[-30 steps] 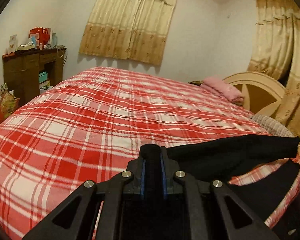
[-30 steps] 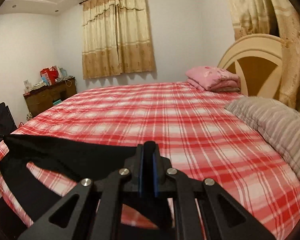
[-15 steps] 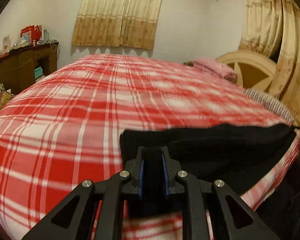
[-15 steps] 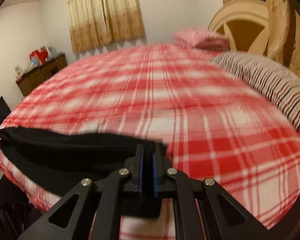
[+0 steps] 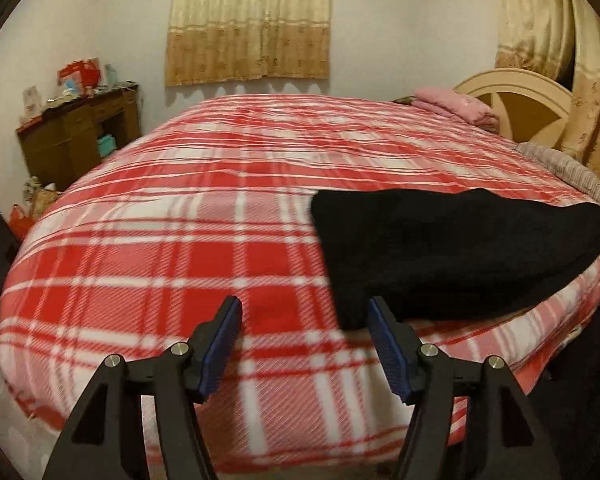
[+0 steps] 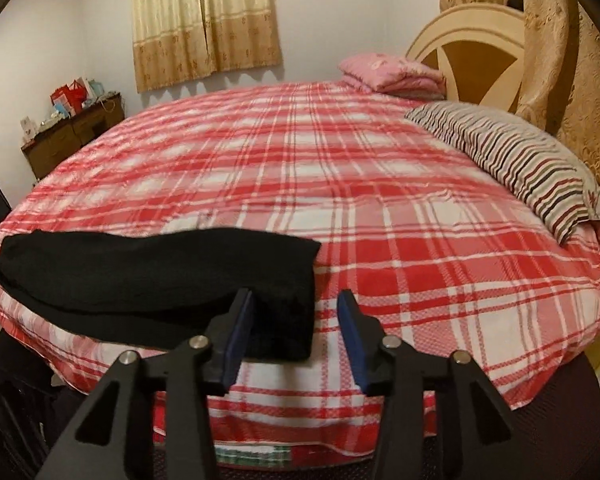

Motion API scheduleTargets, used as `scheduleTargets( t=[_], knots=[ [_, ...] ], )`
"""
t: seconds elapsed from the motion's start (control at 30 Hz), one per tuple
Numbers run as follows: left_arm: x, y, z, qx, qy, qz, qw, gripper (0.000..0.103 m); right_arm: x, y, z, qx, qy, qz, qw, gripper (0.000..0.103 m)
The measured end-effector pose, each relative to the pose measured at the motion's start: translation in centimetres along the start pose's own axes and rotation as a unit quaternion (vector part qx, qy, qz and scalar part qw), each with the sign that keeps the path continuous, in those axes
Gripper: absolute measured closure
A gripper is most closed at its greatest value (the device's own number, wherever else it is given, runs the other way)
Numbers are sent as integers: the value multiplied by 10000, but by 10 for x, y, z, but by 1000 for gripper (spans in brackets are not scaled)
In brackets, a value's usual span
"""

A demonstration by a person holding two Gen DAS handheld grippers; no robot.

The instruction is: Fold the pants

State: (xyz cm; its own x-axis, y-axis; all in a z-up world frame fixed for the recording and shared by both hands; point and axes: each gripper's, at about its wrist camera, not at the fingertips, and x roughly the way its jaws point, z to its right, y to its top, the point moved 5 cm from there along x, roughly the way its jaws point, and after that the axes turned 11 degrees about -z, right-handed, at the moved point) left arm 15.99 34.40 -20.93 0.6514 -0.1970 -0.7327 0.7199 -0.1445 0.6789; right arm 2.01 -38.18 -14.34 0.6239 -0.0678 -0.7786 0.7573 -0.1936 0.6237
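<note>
Left wrist view: my left gripper [image 5: 304, 344] is opening above a red-and-white plaid bedspread [image 5: 172, 248], with nothing between its fingers.

The folded black knit pants [image 5: 452, 256] lie at two o'clock, their near corner just beside my right-hand finger. In the right wrist view, my right gripper [image 6: 296, 332] is also opening; the pants' corner [image 6: 284, 320] sits loose between its spread fingers, the rest stretching toward nine o'clock.
</note>
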Motion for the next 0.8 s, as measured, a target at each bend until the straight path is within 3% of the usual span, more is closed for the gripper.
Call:
scheduleTargets(
  t=[0.13,0.23,0.37,0.47,0.57,0.7,0.8],
  knots=[
    [-7,-8,-9,-295,16,81,9995,37,-8,7,-30,-220,100,159,9996,47],
    [-12,-5,-3,-348,-99,189,9992,37,-5,16,-77,-561,392,207,9974,47],
    [-20,9,20,-295,-292,416,9983,37,17,21,-157,-1243,679,16,9899,47],
    [-24,19,39,-257,-444,539,9972,37,38,14,-229,-1892,996,-200,9767,47],
    [-23,29,69,-78,-641,525,9965,37,59,2,-266,-2132,1132,-442,9694,47],
    [-9,44,135,642,-895,325,9934,37,68,-22,-269,-2033,1277,-666,9685,47],
    [9,56,189,1084,-1262,119,9860,37,66,-34,-237,-1590,1160,-709,9779,46]
  ],
)
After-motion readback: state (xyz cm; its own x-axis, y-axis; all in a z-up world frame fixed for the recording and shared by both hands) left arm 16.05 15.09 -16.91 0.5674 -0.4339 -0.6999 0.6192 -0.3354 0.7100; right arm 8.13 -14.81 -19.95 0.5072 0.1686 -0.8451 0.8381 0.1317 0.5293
